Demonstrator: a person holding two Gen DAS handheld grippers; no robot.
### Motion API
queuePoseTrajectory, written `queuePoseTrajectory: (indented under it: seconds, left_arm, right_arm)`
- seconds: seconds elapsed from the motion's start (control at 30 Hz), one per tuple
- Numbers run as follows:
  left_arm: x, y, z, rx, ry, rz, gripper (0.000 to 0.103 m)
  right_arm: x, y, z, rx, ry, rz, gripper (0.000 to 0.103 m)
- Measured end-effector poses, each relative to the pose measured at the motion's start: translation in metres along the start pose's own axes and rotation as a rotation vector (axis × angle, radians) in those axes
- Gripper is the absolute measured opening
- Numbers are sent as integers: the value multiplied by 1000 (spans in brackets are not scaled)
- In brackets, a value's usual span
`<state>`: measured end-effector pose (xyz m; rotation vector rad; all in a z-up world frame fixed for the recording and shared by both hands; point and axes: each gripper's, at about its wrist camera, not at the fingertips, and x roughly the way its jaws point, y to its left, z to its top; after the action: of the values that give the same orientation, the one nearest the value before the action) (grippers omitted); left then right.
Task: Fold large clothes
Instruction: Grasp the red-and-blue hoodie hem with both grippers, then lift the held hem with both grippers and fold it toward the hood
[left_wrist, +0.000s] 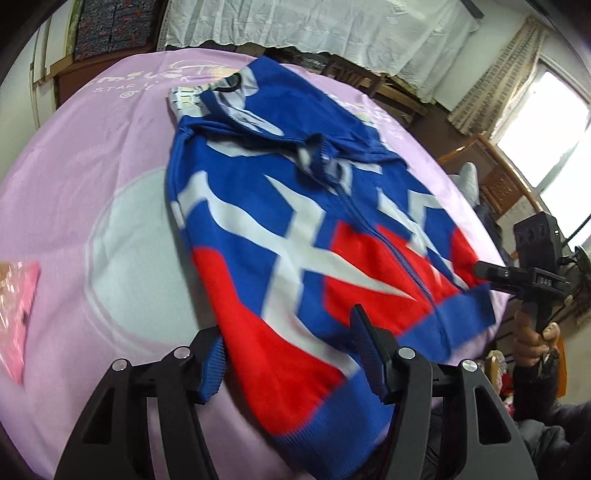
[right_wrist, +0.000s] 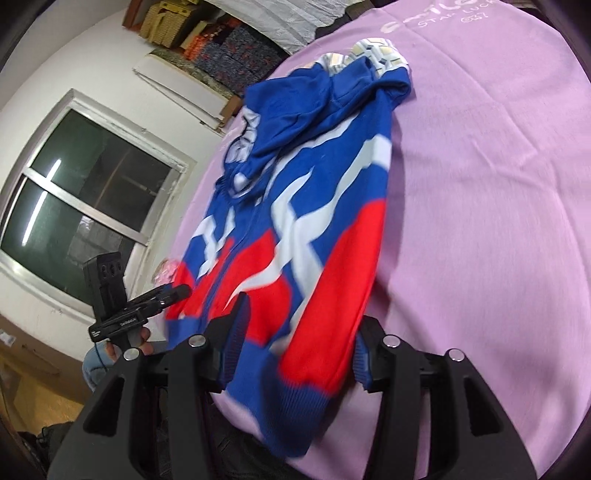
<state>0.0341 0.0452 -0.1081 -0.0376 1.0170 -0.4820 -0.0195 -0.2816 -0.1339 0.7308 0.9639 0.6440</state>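
The left gripper is spread wide around the blue hem of a red, white and blue sweater. The right gripper is likewise spread at the hem's other side. Ahead, the sleeves look already folded inward across the body; the lengthwise fold seems left. Bare pink bedcover lies outward; the bed edge is just below both.

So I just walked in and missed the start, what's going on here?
A person with a gripper in each hand is folding a blue, red and white knitted sweater on a pink cloth-covered bed. The left gripper and right gripper both sit open at the sweater's near hem, sleeves already folded across the chest.
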Motion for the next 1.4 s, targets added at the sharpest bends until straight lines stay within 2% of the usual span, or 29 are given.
queuePoseTrajectory:
  seconds: [0.13, 0.23, 0.27, 0.3, 0.33, 0.47, 0.5, 0.6, 0.8, 1.0, 1.17, 1.4]
  left_arm:
    - [-4, -7, -12, 28, -21, -19, 61]
    - [0, -5, -11, 34, -23, -23, 61]
    - [2, -5, -9, 31, -21, -26, 56]
    - [4, -6, -6, 29, -17, -24, 44]
    - [5, -5, -5, 33, -13, -15, 38]
    - [6, -3, -5, 48, -20, 15, 13]
    - [5, -1, -4, 47, -23, 19, 11]
    - [-2, 4, 0, 34, -40, 2, 8]
    - [-22, -5, 19, 65, -120, 14, 8]
    - [-33, -7, 59, 69, -177, 25, 8]
    - [-29, -7, 101, 63, -197, 40, 8]
    - [-10, 11, 170, 15, -197, 66, 8]
  right_arm:
    - [-5, 6, -17, -28, -9, 6, 49]
    - [-3, 12, -22, -81, -24, -22, 47]
    - [-2, 12, -21, -82, -24, -31, 43]
    - [0, 11, -20, -81, -23, -39, 39]
    - [2, 11, -20, -80, -20, -46, 31]
    - [0, 9, -23, -78, -34, -30, 26]
    - [0, 9, -23, -78, -40, -25, 26]
    - [-8, 10, -23, -67, -71, 15, 22]
    - [-16, 19, -3, -60, -115, 94, 20]
    - [-20, 24, 30, -42, -147, 147, 19]
    - [-19, 24, 74, -21, -182, 149, 19]
    - [-3, 12, 156, 40, -205, 143, 19]
